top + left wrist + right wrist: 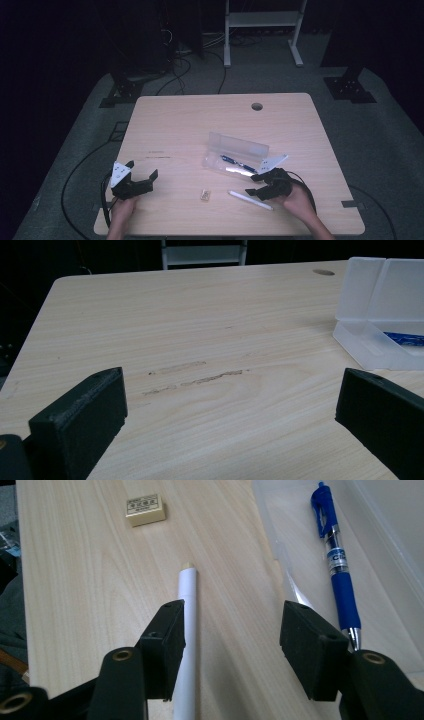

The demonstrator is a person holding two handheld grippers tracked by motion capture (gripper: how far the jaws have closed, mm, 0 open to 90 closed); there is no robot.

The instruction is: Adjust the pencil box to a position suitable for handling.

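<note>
surface: wooden table (200, 120) | on it: clear case (235, 155), white pen (250, 199), eraser (205, 194)

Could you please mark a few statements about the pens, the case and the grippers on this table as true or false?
1. The blue pen lies inside the clear case. True.
2. The right gripper is clamped on the white pen. False: its jaws stand open, and the white pen lies on the table beside one of them.
3. The eraser is inside the case. False: it lies on the table, outside the case.
4. The left gripper is open with nothing between its jaws. True.
5. The case lid is closed. False: it stands open.
</note>
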